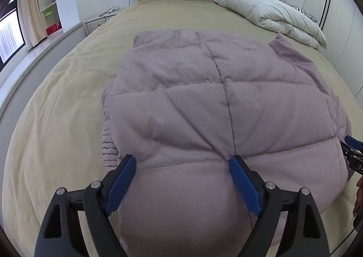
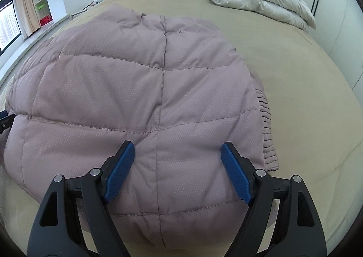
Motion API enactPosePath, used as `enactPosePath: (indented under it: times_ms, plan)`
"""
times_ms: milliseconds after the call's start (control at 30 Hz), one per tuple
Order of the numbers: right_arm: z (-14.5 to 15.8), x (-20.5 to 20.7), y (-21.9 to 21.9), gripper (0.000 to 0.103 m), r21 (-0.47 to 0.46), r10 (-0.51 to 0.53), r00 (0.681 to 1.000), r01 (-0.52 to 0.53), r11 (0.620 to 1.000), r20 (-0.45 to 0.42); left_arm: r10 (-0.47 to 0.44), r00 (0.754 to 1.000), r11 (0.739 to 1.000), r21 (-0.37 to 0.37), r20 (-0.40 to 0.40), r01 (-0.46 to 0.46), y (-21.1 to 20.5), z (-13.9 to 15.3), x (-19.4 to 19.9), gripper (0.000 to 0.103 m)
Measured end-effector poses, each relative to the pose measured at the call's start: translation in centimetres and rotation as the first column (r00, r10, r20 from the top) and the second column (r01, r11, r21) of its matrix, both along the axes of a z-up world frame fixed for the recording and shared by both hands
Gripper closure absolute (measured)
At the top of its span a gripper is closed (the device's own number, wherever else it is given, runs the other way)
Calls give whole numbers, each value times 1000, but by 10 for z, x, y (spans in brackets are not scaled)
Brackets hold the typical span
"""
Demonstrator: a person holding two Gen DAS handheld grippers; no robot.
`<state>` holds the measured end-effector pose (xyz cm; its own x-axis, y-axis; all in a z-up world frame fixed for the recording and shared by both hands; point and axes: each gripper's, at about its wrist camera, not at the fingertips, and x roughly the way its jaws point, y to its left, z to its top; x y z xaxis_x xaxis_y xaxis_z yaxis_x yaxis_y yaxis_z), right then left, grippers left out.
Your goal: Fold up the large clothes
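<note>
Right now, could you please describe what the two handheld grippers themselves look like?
Both the left gripper and right gripper share one design: black angular plastic frames with triangular cut-outs, silver pivot bolts, and two fingers faced with textured blue pads. No sleeves are visible.

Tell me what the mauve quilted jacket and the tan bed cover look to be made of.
Mauve quilted jacket: seemingly a thin woven synthetic shell over soft padding, matte with a fine dotted weave; stitched seams split it into puffy panels.
Tan bed cover: probably a soft brushed or suede-like fabric, matte, with shallow wrinkles and no shine.
</note>
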<state>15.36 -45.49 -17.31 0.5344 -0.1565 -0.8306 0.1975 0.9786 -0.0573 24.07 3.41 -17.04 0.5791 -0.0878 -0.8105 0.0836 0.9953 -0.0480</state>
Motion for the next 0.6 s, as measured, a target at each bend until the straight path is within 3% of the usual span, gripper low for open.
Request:
enactPosePath:
  times_ms: [67, 133, 267, 400, 467, 600]
  plan:
    - [11, -2, -3, 24, 31, -9, 1000, 9, 999, 4, 15, 1000, 1000, -6, 20, -15, 6, 8, -8, 16]
    - [25, -12, -10, 24, 74, -19, 997, 14, 997, 72, 58, 997, 997, -47, 46, -56, 20, 19, -20, 16]
    - [56, -39, -47, 23, 222, -71, 976, 24, 975, 207, 148, 987, 966, -221, 68, -130, 75, 40, -37, 5]
    - [65, -38, -99, 21, 337, -93, 978, 24, 941, 189, 150, 988, 942, -309, 38, -131, 117, 41, -30, 3]
    - [55, -30, -123, 21, 441, -110, 984, 38, 896, 138, 149, 989, 910, -390, -19, -144, 136, 30, -21, 3]
    - [25, -14, -173, 21, 626, -159, 985, 79, 776, 73, 150, 976, 812, -543, -157, -212, 157, 1, -5, 3]
